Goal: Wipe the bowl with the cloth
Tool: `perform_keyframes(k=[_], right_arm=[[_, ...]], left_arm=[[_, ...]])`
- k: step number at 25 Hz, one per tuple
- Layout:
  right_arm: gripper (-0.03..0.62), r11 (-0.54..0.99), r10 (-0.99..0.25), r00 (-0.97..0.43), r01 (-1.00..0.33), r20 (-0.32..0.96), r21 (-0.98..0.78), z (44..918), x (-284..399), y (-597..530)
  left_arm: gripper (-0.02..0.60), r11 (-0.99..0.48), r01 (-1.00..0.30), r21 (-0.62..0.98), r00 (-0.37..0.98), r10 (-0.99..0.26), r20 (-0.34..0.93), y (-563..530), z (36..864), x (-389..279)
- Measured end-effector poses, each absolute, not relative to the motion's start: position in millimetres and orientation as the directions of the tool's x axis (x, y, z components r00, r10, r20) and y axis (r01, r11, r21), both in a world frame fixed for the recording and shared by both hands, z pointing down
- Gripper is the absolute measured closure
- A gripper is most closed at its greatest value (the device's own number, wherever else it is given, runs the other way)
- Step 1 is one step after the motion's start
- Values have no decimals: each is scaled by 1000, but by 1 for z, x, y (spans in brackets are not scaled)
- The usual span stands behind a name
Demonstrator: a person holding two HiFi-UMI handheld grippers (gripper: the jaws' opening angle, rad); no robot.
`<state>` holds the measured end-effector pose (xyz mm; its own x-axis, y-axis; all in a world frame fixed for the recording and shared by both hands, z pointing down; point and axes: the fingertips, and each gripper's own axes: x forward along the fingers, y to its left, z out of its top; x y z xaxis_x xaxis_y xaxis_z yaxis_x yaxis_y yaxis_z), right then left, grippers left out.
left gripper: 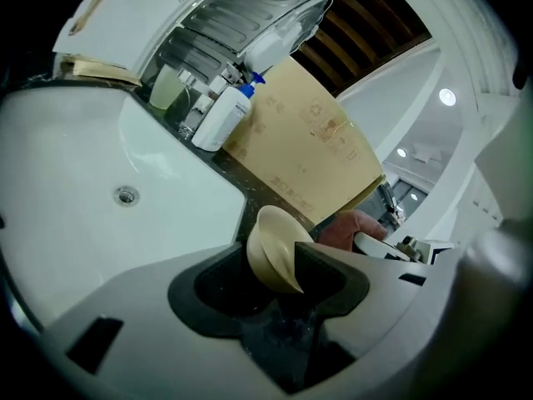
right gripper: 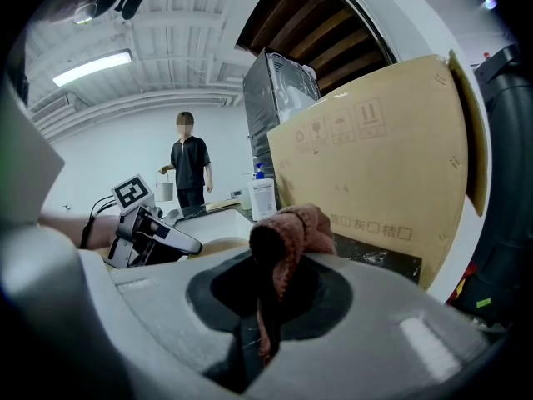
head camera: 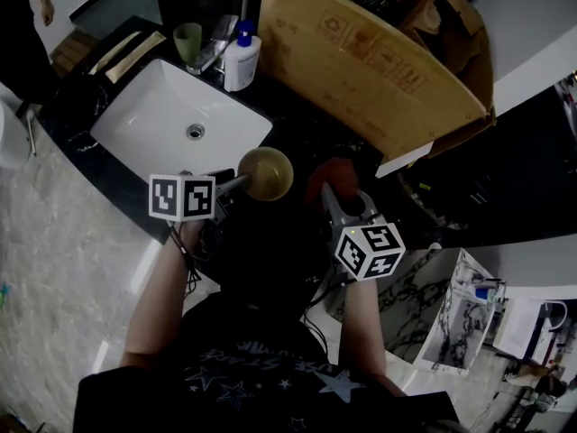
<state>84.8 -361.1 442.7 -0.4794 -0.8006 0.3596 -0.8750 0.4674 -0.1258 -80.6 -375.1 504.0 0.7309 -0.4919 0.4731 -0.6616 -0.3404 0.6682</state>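
The left gripper's (head camera: 237, 184) jaws are pinching the beige bowl's (head camera: 267, 173) rim over the dark counter (head camera: 302, 120). The right gripper's (head camera: 335, 197) jaws are clamping the reddish cloth (head camera: 328, 171) just beside it. Wiping seems about to begin, and the cloth needs pressing inside the bowl.

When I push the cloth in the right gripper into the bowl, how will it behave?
The cloth bunches and droops in the right gripper, so it is probably floppy and will squash flat. Its fuzzy nap likely drags rather than slips. The bowl, pinched by its rim in the left gripper, may twist under pressure.
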Motion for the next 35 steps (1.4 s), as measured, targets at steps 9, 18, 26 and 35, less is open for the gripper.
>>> perform_keyframes(k=[9, 18, 26, 35], right_arm=[[543, 461, -809, -474, -879, 349, -125, 436, 84, -361], [543, 473, -804, -488, -871, 342, -130, 434, 84, -349], [543, 571, -757, -577, -812, 306, -120, 414, 60, -323], [543, 740, -622, -719, -669, 308, -67, 395, 18, -273]], left_arm=[[458, -354, -681, 641, 728, -423, 540, -376, 513, -69], [563, -386, -744, 545, 668, -447, 595, -366, 513, -72], [563, -398, -793, 460, 609, -530, 591, -354, 494, -76], [563, -419, -843, 338, 536, -597, 597, -332, 481, -65]])
